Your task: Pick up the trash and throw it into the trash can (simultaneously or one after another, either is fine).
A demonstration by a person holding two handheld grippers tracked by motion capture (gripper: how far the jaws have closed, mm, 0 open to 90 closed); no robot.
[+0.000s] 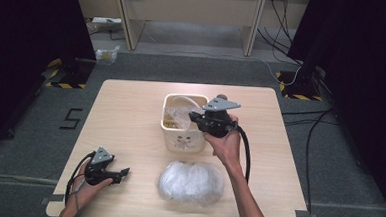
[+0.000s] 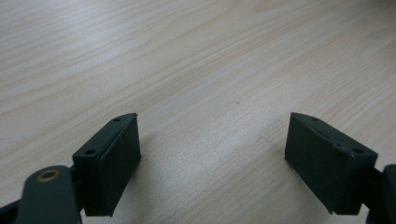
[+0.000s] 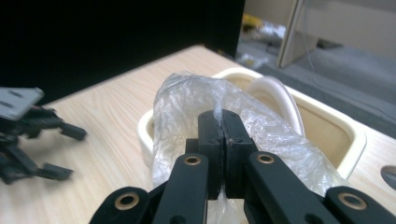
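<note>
1. Your left gripper [image 1: 123, 173] is resting near the table's [image 1: 131, 105] front-left corner, its jaws standing wide apart with nothing between them and only bare wood under them in the left gripper view.
2. The thin clear plastic bag [image 3: 196, 105] you are handling is looking crinkled and see-through, bunched into a loose peak. It is sitting over the cream-coloured bin [image 1: 182, 138] at the middle of the table, towards the far edge.
3. The bag is standing roughly upright, its long axis running up from the bin's mouth into your jaws; which end is the opening I cannot tell.
4. Your right gripper [image 3: 223, 122] is pinching the bag's film, its jaws pressed fully together on it, above the bin's right rim.
5. A larger bundle of clear plastic [image 1: 191, 182] is lying by the front edge, just in front of the bin.
</note>
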